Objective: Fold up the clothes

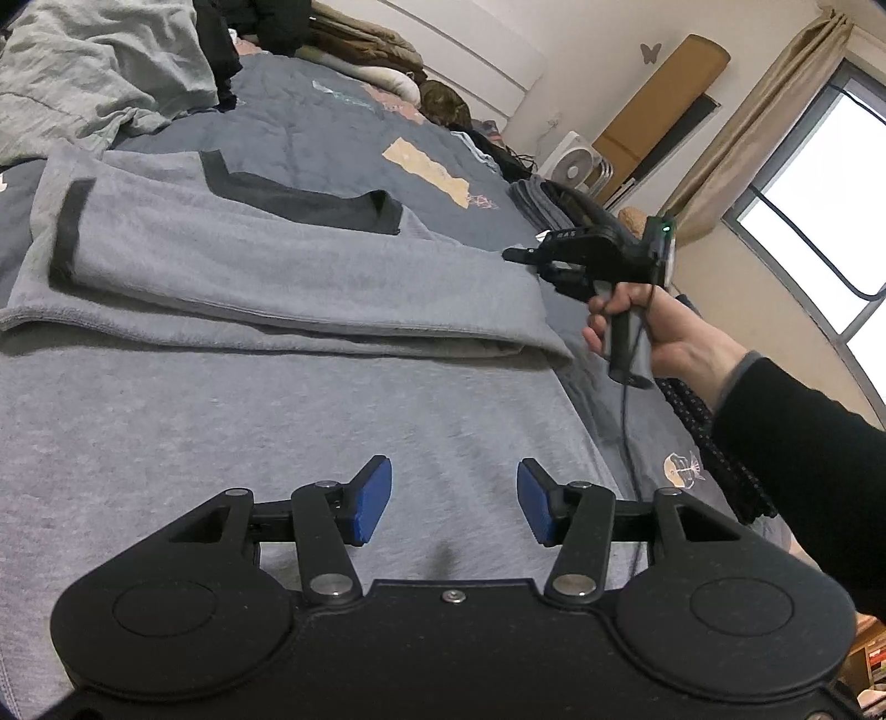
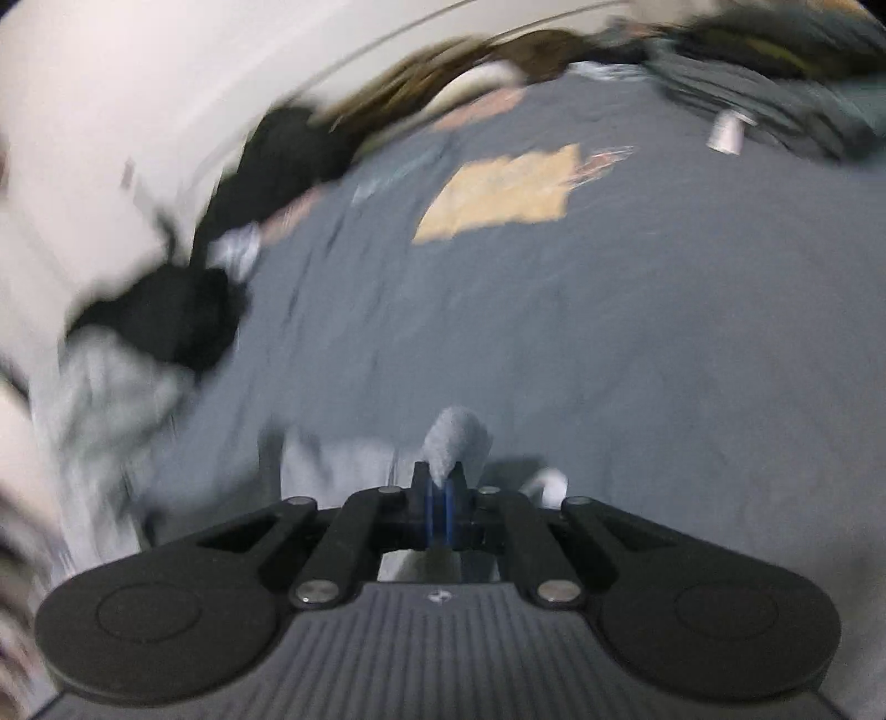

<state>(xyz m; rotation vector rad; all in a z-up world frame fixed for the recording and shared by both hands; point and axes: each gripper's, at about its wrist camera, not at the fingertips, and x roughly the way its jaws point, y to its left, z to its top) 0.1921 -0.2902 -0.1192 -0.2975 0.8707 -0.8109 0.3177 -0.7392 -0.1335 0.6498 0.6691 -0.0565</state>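
2 wrist views angled down, close over shared bedspread [image 1: 332, 133]

So the grey fleece sweatshirt with black trim [image 1: 266, 260] lies spread flat on the dark blue quilted bedspread [image 1: 332, 127], one part folded over on top of the rest. Behind it to the left sits a crumpled pale green garment [image 1: 88, 72], with a heap of dark clothes [image 1: 221, 55] right beside that. Further back along the wall is a brown padded jacket [image 1: 360, 39]. Off the bed's far right corner stands a white box fan [image 1: 573, 163], and a beige curtain [image 1: 764, 122] hangs right of that.
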